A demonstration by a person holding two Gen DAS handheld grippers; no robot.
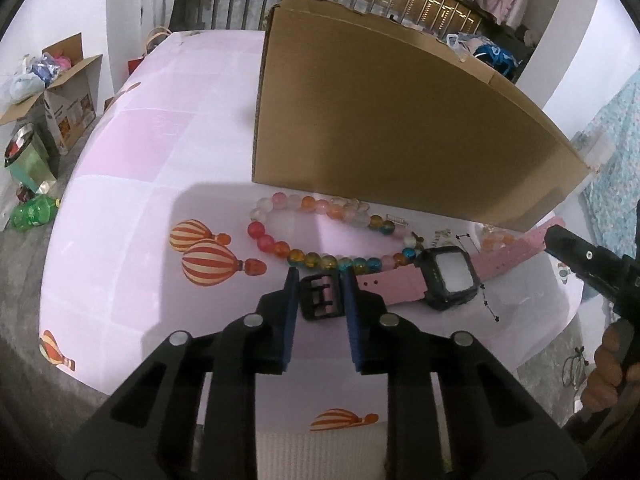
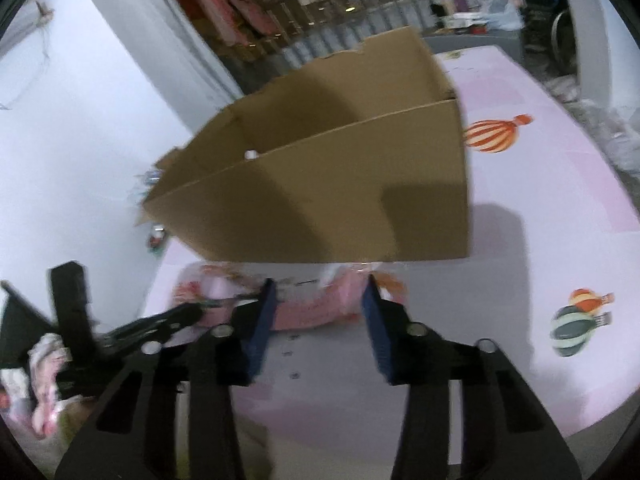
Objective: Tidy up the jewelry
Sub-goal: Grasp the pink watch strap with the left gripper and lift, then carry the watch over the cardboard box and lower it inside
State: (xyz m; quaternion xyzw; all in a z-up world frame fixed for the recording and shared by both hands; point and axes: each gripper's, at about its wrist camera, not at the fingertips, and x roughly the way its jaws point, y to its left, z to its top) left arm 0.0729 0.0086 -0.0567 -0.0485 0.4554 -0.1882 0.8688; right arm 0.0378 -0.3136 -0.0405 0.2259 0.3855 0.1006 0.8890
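The left gripper (image 1: 320, 280) is closing in on the watch (image 1: 454, 278), its two blue pads flanking the black buckle (image 1: 320, 296) at the end of the pink strap (image 1: 390, 282). The pads are sitting right beside the buckle on either side, but whether they are already pressing on it cannot be told, so the grip is best called nearly made. The watch is lying flat on the pink balloon-print table (image 1: 140, 160), its face toward three o'clock from the buckle. A string of coloured beads (image 1: 320, 232) is curling just beyond it at twelve o'clock, touching or almost touching the strap near the watch face. Behind both, the cardboard box (image 1: 400, 128) is standing with its near wall toward the gripper.

The right gripper (image 2: 318, 312) is hanging spread and holding nothing, hovering over the far pink strap in a blurred view; the box (image 2: 320, 200) is showing open at the top, with something small and pale inside.

The step in hand looks like picking up the watch for the box. The next move is calling for a firm pinch on the buckle, then a lift high enough to clear the box wall without dragging the beads along.
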